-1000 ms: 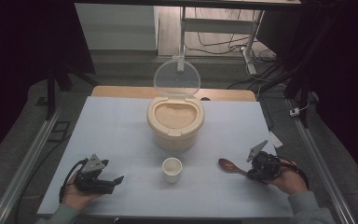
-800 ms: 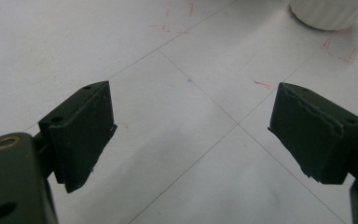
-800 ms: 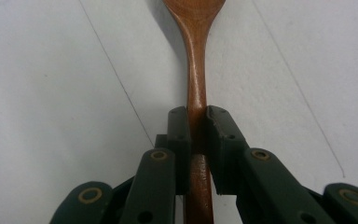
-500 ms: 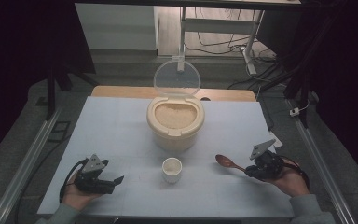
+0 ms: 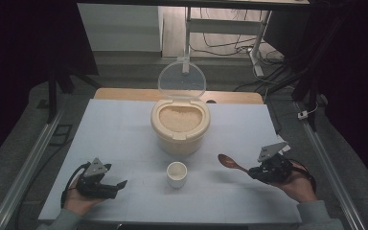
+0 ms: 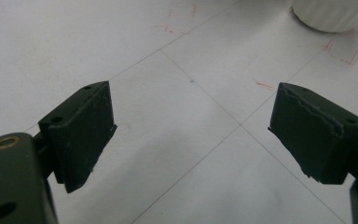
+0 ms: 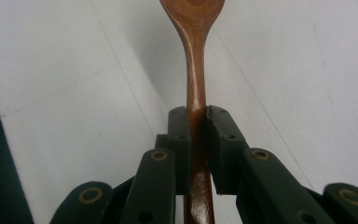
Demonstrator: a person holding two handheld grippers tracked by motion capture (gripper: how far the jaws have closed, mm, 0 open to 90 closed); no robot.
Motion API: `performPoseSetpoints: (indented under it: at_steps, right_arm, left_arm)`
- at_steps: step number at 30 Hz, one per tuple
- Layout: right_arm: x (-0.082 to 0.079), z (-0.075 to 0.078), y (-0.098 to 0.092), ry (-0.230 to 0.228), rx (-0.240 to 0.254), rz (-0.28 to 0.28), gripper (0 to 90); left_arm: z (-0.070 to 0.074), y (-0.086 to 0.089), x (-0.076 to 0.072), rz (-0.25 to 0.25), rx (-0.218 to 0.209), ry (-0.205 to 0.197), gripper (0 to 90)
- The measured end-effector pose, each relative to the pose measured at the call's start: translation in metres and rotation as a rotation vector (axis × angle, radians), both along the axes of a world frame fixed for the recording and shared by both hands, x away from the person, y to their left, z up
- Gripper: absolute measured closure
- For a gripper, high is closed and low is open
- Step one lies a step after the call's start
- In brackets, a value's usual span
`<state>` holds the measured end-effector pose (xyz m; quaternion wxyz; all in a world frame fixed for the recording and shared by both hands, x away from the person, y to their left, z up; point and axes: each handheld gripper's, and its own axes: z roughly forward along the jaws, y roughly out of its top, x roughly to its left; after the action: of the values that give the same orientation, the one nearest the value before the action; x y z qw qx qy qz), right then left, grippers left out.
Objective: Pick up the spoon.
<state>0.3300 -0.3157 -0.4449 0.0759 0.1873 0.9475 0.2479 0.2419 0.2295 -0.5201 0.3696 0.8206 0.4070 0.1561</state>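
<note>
A cream rice container (image 5: 180,125) with its clear lid (image 5: 181,80) raised stands mid-table, full of rice. In front of it sits a small white cup (image 5: 177,174), whose base (image 6: 332,13) shows at the top right of the left gripper view. My right gripper (image 5: 252,171) at the front right is shut on the handle of a brown wooden spoon (image 5: 230,162) (image 7: 196,70), bowl pointing left toward the cup, lifted off the table. My left gripper (image 5: 120,185) (image 6: 191,135) rests at the front left, jaws wide apart over bare table, nothing between them.
The white table top (image 5: 115,129) has thin grid lines and faint red marks. A wooden board (image 5: 230,97) lies behind the container. Metal rails (image 5: 33,158) run along both sides, and cables (image 5: 220,45) lie on the floor beyond.
My right gripper has risen with the spoon and the spoon's bowl now sits higher and slightly further left. The left gripper has stayed put.
</note>
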Motion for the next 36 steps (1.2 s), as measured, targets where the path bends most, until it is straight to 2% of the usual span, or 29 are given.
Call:
performPoseSetpoints:
  at_steps: [7,8,17,36]
  right_arm:
    - [-0.006,0.009,0.012,-0.021,0.024,0.029,79.9]
    - [-0.007,0.011,0.018,-0.031,0.033,0.05,79.9]
    - [-0.012,0.021,0.045,-0.057,0.075,0.116,79.9]
    - [-0.014,0.024,0.112,-0.079,0.09,0.251,79.8]
  left_arm:
    - [0.0,0.0,0.0,0.0,0.0,0.001,13.6]
    - [0.0,0.0,0.001,0.001,0.0,0.002,13.6]
    - [-0.001,0.0,0.001,0.001,0.001,0.003,13.6]
    - [-0.001,-0.001,0.002,-0.002,0.001,0.004,13.6]
